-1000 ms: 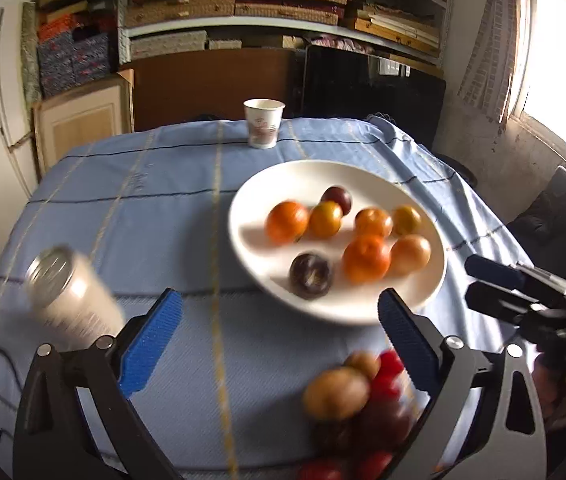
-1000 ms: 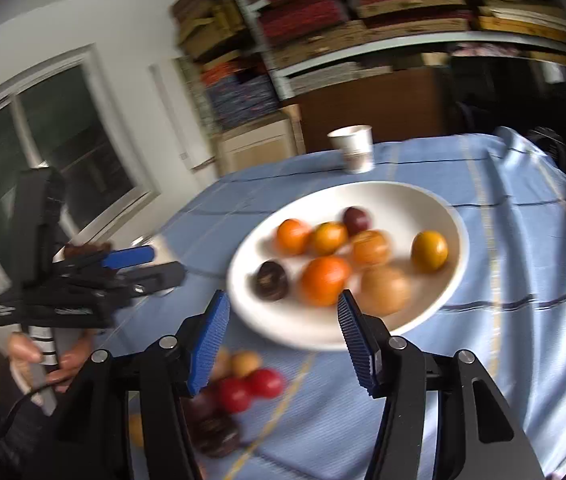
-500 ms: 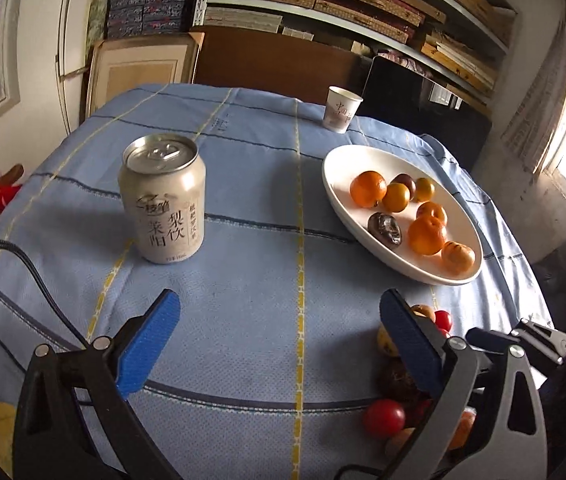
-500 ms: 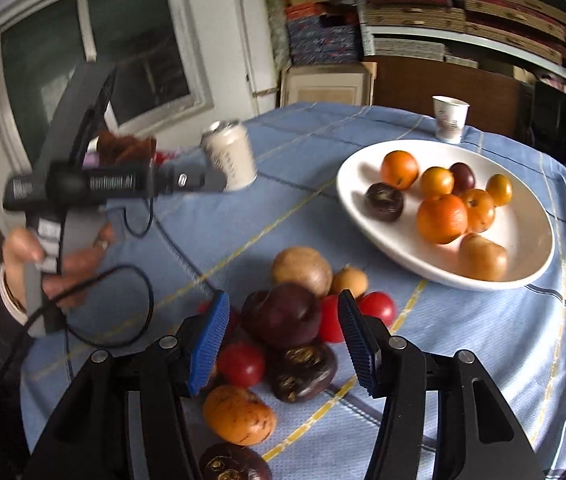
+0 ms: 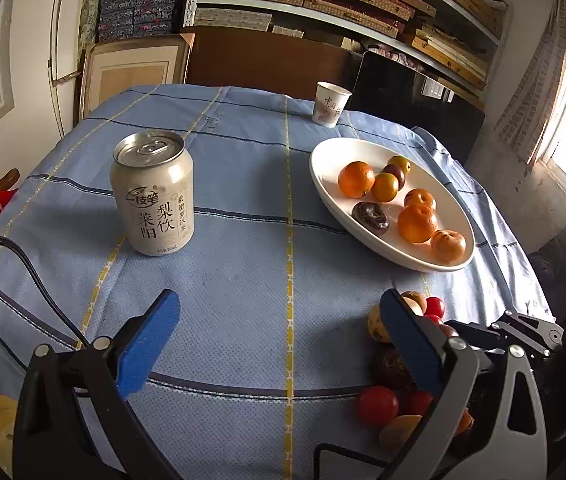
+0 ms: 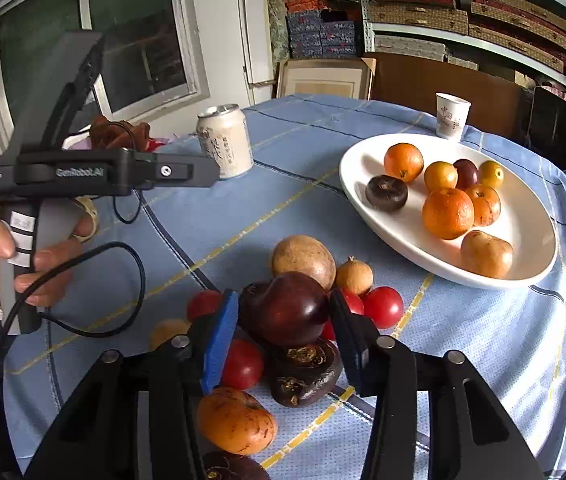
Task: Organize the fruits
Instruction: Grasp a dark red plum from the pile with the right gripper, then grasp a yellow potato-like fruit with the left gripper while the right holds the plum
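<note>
Blue cloth [image 5: 243, 272] with yellow and dark stripes covers the table, and shelves of stacked boxes fill the wall behind. On that cloth, at the near edge, lies a loose pile of fruit [image 6: 303, 264]. A dark purple fruit [image 6: 285, 308] sits on top of the pile, and the right gripper [image 6: 283, 316] has its blue pads on either side of it, the left pad touching its skin and the right one close against it (whether it is truly squeezed I cannot tell). Around it lie red tomatoes [image 6: 383, 306], a brown round fruit [image 6: 303, 258], a wrinkled dark fruit [image 6: 307, 368] and an orange one [image 6: 237, 420] nearest the camera.

Just beyond the pile stands a white oval plate [image 6: 395, 232] holding oranges, small yellow fruits and two dark ones, none stacked. A paper cup [image 6: 451, 115] stands behind the plate near the far edge. A pale drink can [image 5: 153, 194] stands upright well to the left of the plate.

From its own view the left gripper [image 5: 279, 340] hangs over bare cloth with its fingers spread wide, nothing between them; the right wrist view shows it gripped by a hand [image 6: 15, 256] off to the left.
</note>
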Motion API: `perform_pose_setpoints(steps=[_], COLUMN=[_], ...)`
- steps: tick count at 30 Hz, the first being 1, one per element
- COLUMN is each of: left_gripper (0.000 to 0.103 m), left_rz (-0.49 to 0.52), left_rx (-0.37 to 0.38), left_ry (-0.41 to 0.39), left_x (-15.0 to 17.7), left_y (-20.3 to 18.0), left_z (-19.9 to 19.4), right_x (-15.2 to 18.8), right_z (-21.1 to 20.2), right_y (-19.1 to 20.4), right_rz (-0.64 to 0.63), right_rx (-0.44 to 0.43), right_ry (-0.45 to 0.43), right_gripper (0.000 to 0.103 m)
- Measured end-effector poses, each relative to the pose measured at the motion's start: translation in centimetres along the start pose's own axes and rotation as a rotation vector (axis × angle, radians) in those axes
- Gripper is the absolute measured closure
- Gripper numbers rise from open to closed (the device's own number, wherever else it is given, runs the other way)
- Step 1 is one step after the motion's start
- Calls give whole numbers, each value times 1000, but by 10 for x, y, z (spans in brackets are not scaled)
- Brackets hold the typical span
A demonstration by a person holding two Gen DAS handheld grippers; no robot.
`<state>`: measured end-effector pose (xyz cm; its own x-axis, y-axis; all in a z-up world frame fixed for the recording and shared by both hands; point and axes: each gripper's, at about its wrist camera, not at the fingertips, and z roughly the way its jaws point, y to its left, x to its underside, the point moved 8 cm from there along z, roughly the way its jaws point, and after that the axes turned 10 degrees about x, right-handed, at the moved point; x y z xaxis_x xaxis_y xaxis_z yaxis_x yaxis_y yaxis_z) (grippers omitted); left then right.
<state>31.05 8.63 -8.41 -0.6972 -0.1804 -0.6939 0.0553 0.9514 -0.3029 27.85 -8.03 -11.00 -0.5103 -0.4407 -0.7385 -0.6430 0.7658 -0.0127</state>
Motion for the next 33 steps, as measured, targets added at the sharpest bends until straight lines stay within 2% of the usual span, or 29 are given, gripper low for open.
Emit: perform_pose_setpoints(steps=[6,10,12,17,18,20,21,23,28,33], left_gripper=[5,5,5,6,8,28,29,40,45,45], left_rz=[-3,36,117,368,420,467,477,490,470,497], left_rx=[-10,16,66,144,163,199,217,220,238,256], left_ry=[-2,15,53,71,72,89,104,135,192,216], left_x=[1,6,14,44,54,67,73,83,92,101], left_y=[2,-6,-22,-68,-79,-90,-93,-95,-92,-98], left_z=[0,-1,-1,-16,-20,-23,-23,-19,-9,-6], right_x=[-1,-12,-16,-17,-16,-14,-14,-14,-14,-12], right_z=[0,-17,-30,-51,-51,-50,-48,-46,-45,-45], right_y=[-5,-31,-47,-86,-92,-97,-97,-96,-87,-88], right_rz=[20,158,228,336,353,372,374,363,338,346], right_rx=[1,-69,-88,-49,-39,-33,-34,-30,-34,-38], right_ry=[4,-38,-75,-136,-136,-131,-127,-124,-122,-114], right_gripper=[65,65,65,65,65,65,65,65,65,65])
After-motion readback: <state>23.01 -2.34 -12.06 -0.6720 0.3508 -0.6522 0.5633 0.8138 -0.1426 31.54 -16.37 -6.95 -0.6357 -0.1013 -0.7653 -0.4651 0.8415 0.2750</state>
